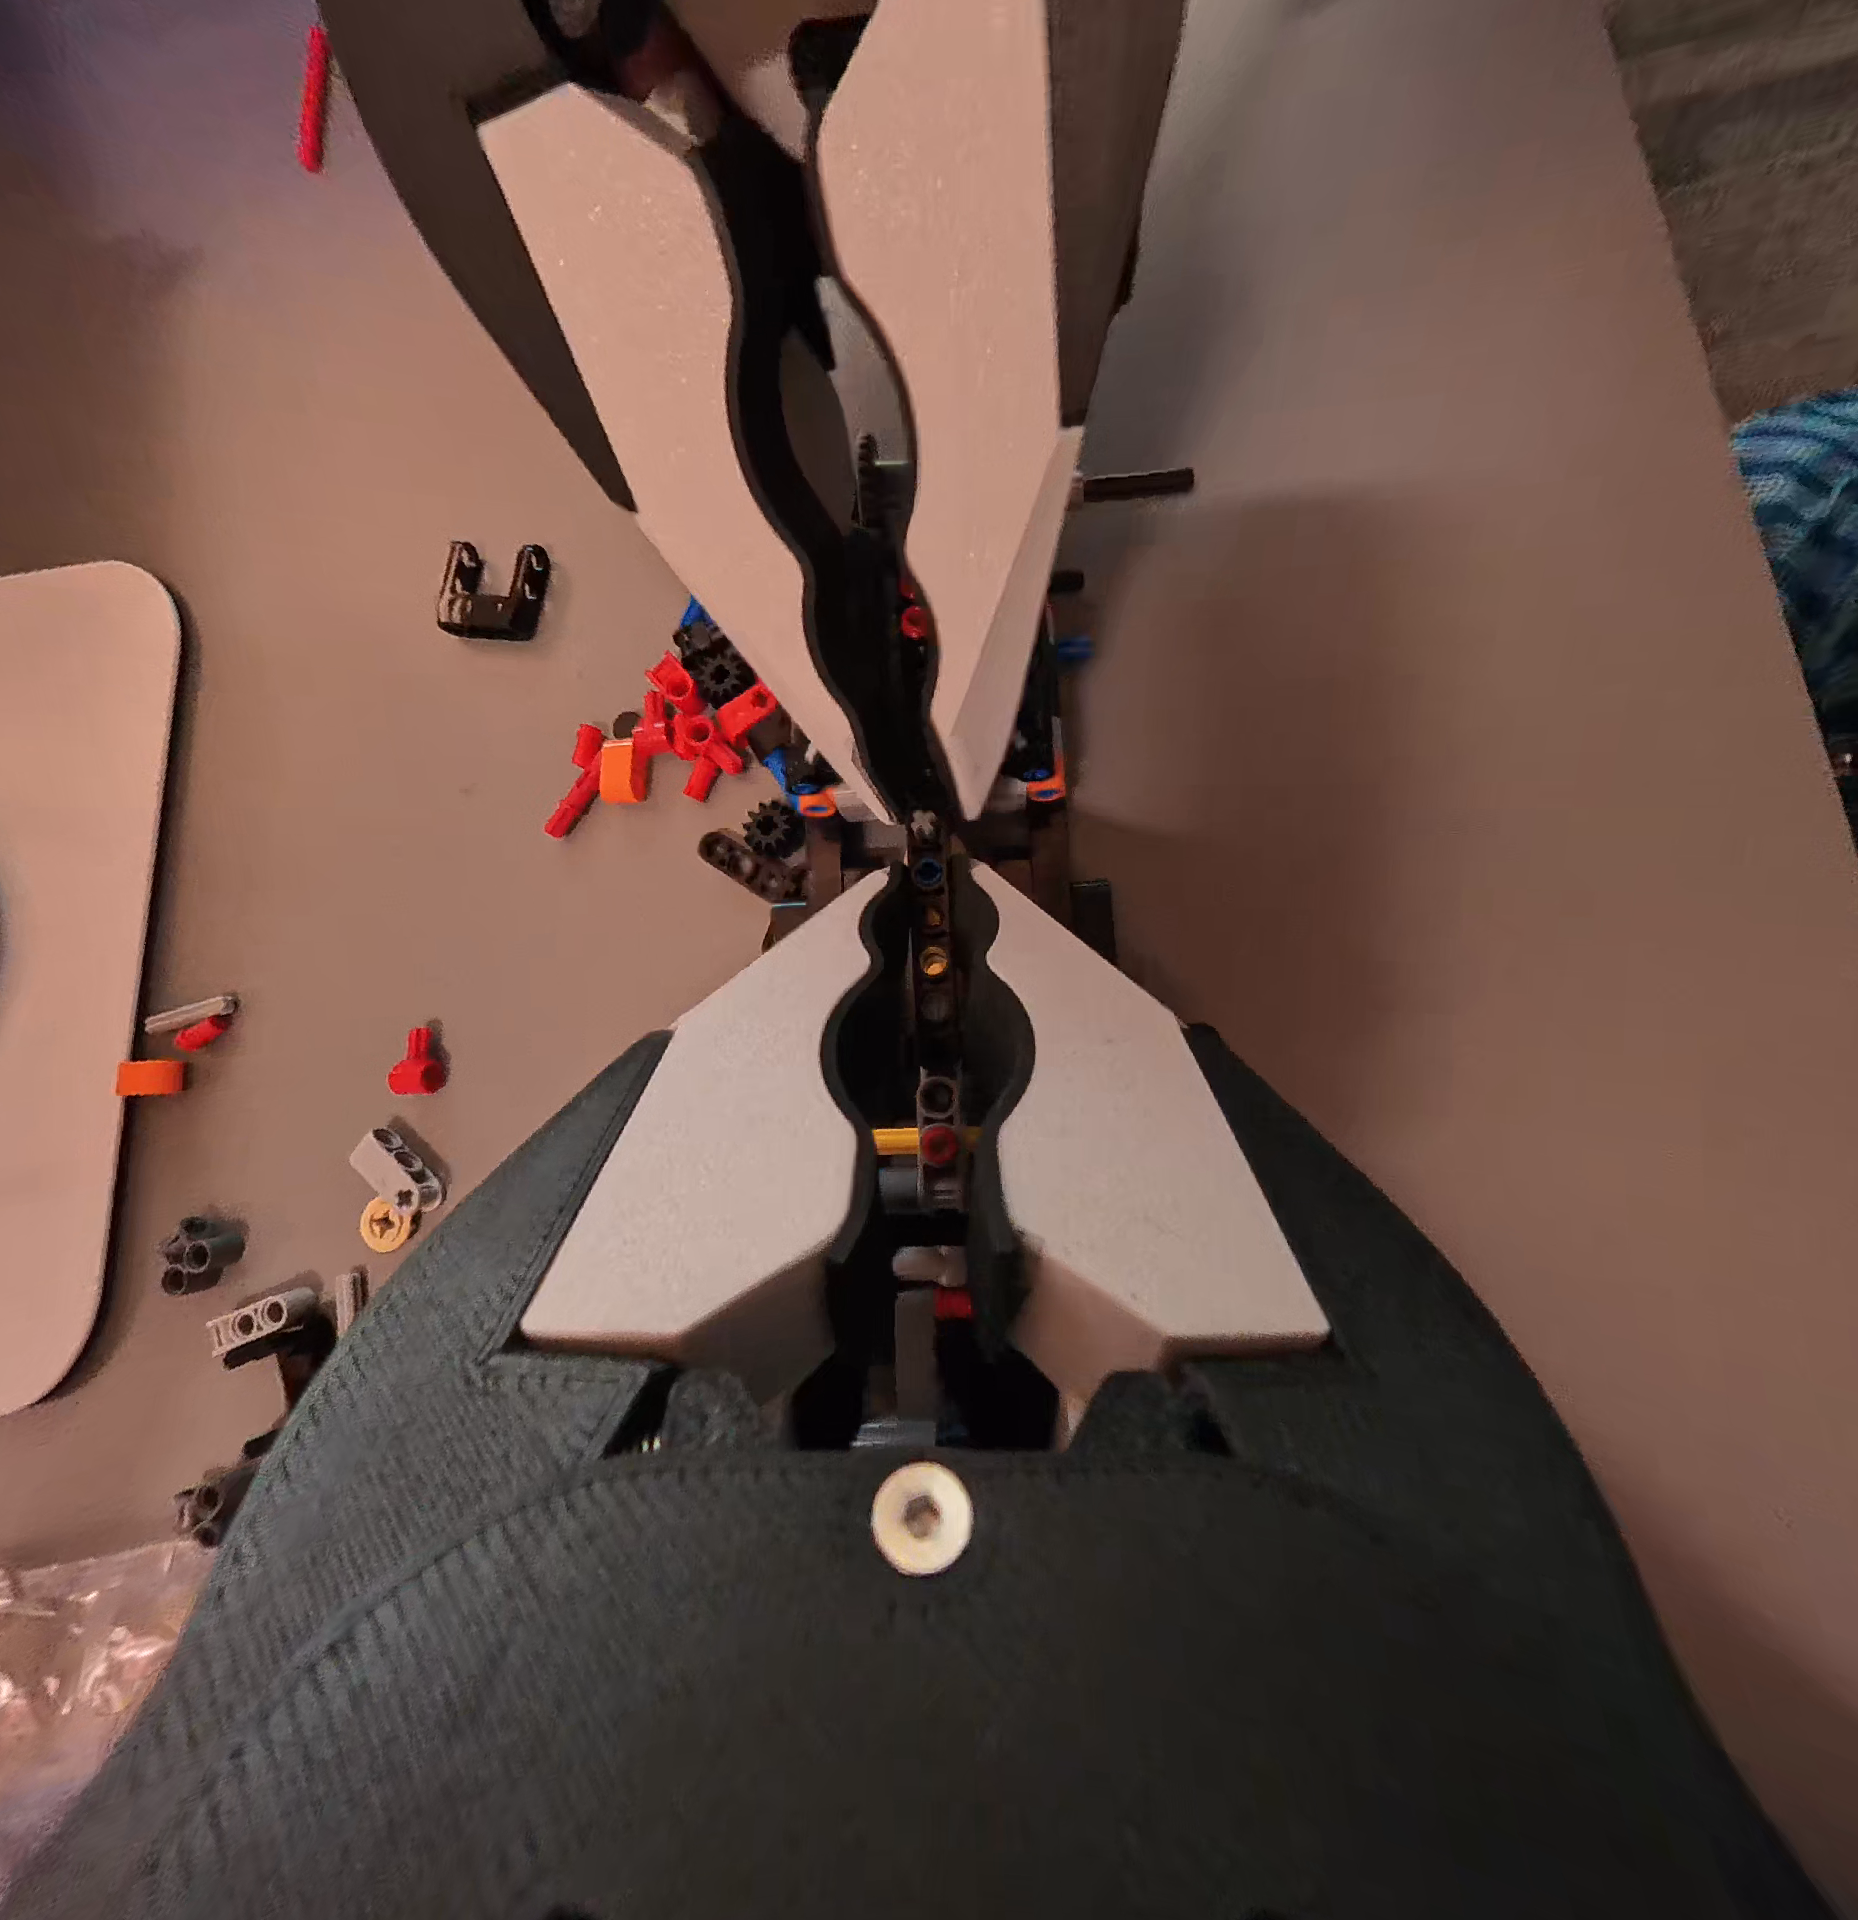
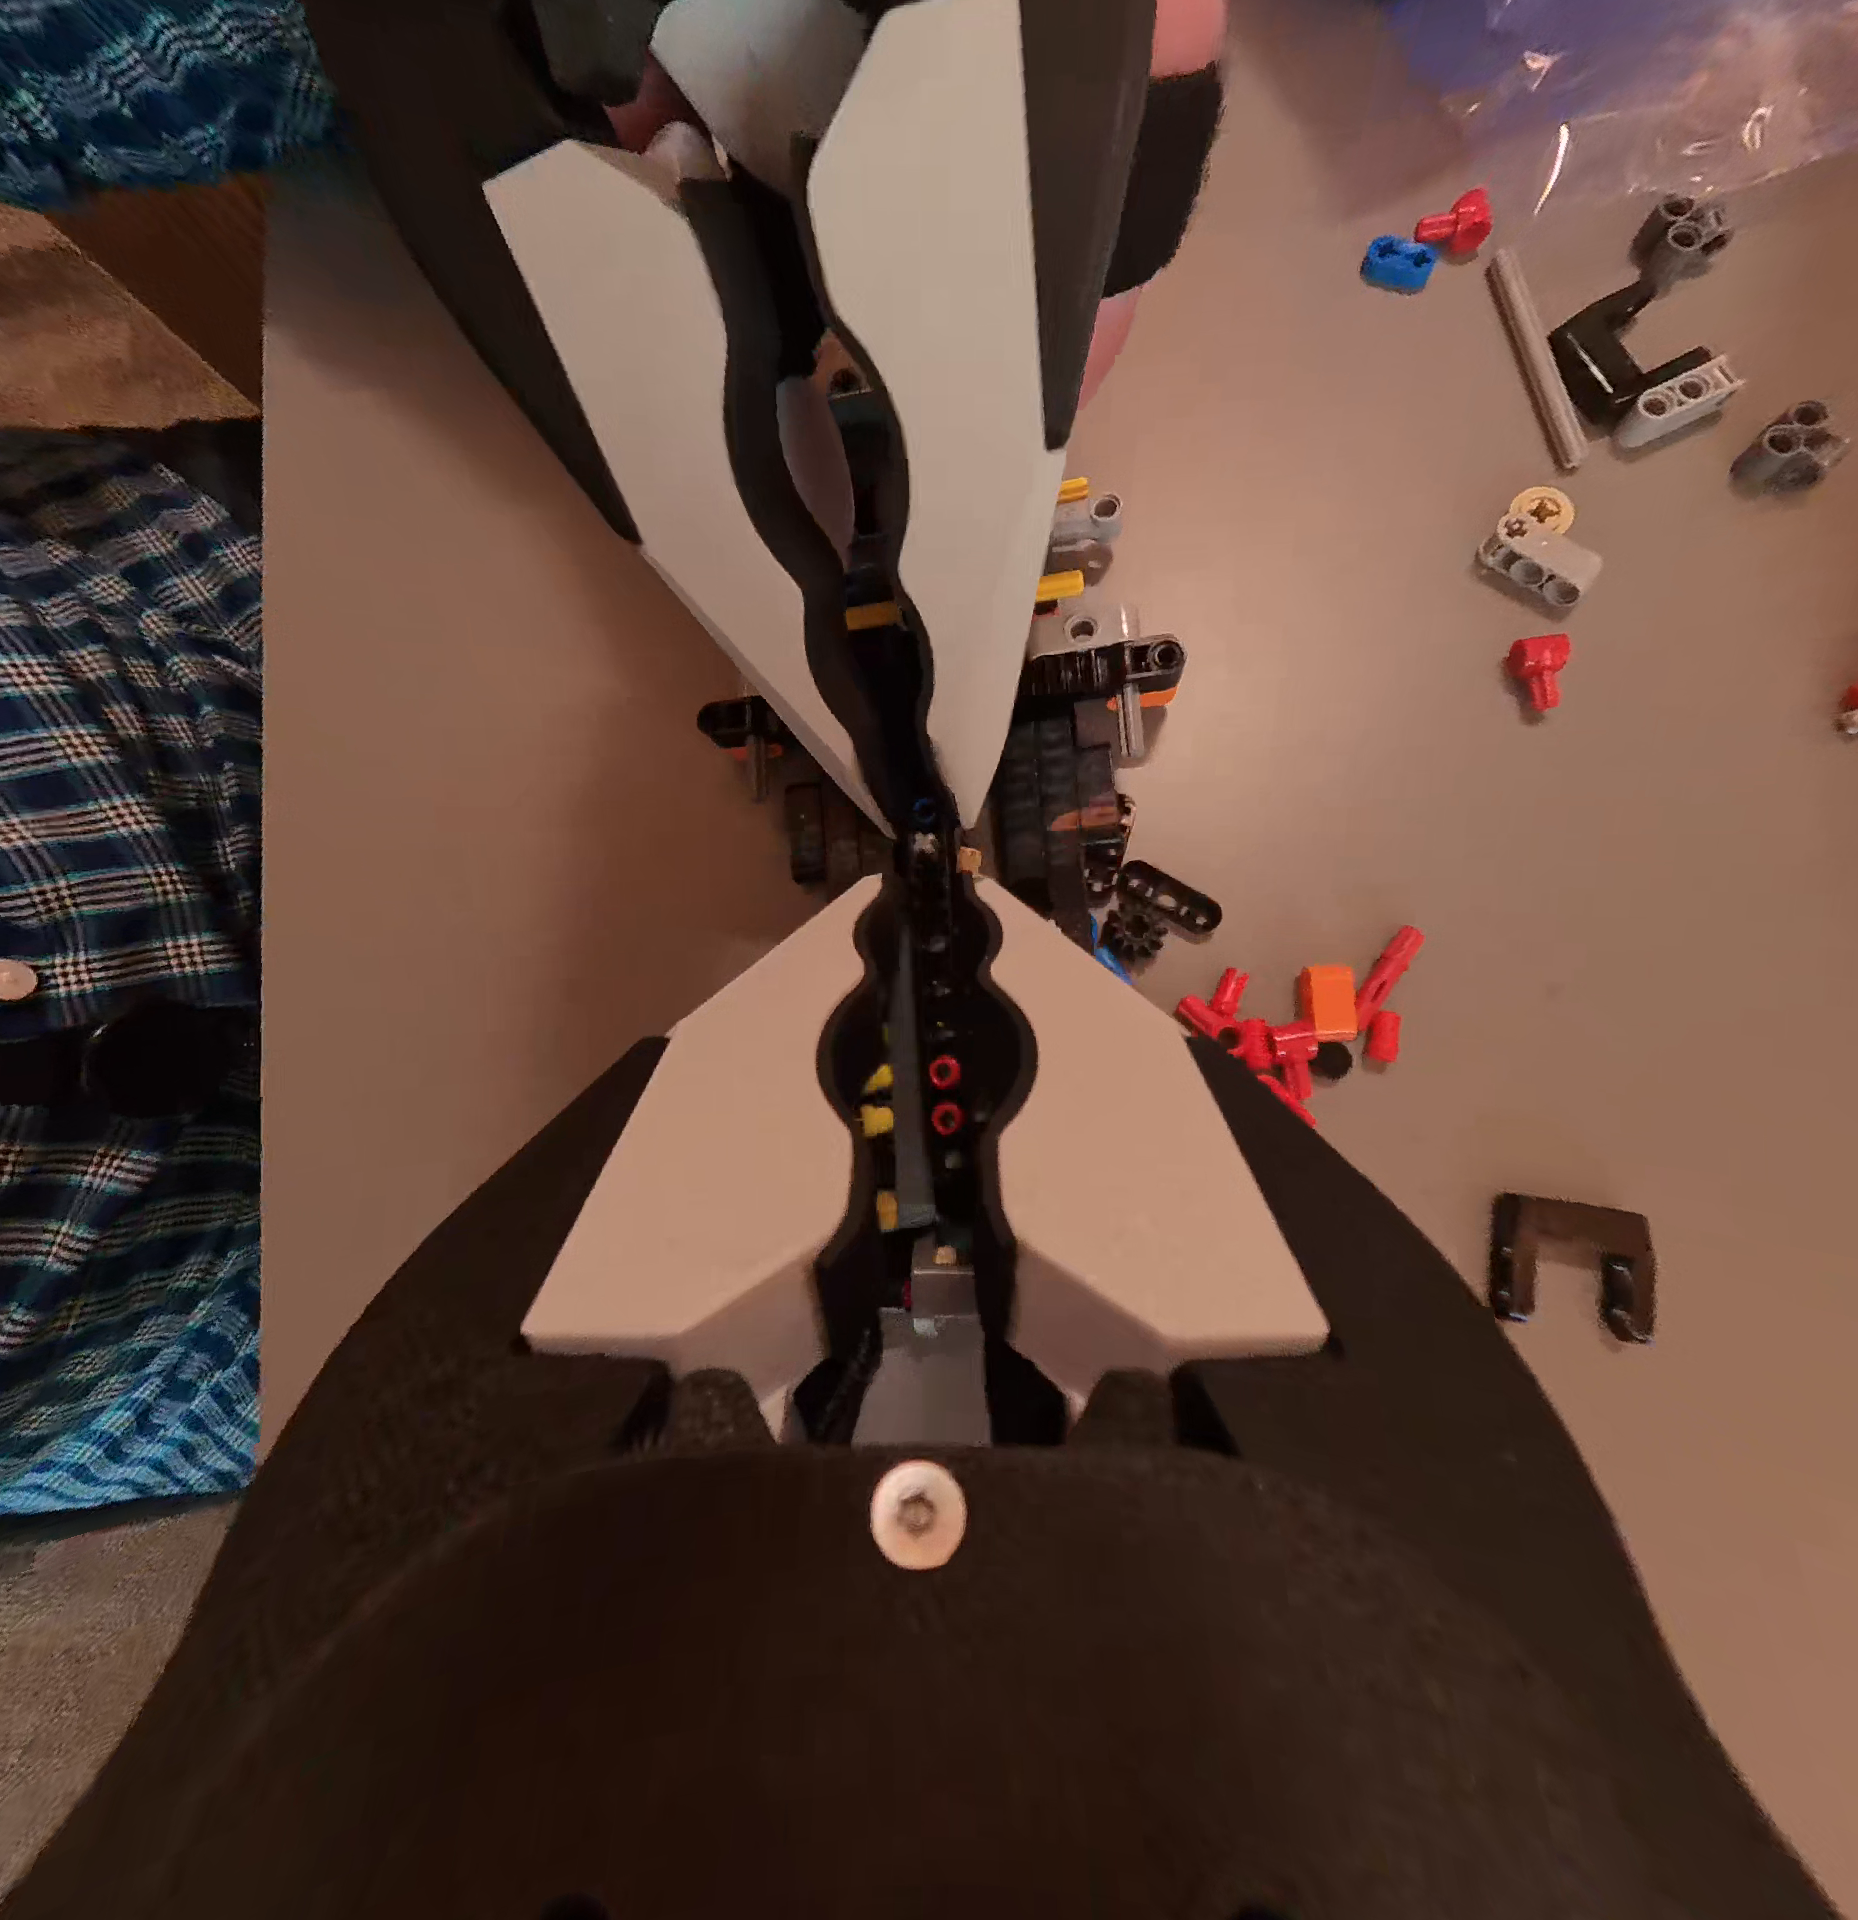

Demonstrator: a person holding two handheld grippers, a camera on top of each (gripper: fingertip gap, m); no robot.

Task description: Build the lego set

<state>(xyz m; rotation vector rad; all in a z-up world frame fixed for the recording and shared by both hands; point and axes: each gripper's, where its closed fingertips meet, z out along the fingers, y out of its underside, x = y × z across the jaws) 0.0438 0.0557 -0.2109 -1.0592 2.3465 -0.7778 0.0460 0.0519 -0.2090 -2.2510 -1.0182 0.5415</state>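
Observation:
A long black Lego Technic assembly with red, yellow and blue pins lies between both grippers, seen in the left wrist view (image 1: pixel 935 1023) and the right wrist view (image 2: pixel 940 1070). My left gripper (image 1: pixel 930 894) is shut on one end of it. My right gripper (image 2: pixel 925 894) is shut on the other end. The two grippers meet tip to tip over the assembly: the right one (image 1: pixel 920 816) comes in from the top of the left view, the left one (image 2: pixel 925 821) from the top of the right view. Most of the assembly is hidden by the fingers.
Loose parts lie on the tan table: a pile of red pins (image 1: pixel 686 727) with an orange piece (image 1: pixel 621 774), a black U-shaped piece (image 1: pixel 494 592), grey connectors (image 1: pixel 400 1158), a grey axle (image 2: pixel 1533 353). A pale board (image 1: pixel 63 935) and plastic bag (image 1: pixel 52 1662) are nearby. Plaid cloth (image 2: pixel 104 831) is beyond the table edge. Both grippers' tips are close together, under 4 cm apart. Left tips and right tips are each some 15 cm from the black U-shaped piece (image 1: pixel 494 592). Look for it in the right wrist view (image 2: pixel 1568 1265) too.

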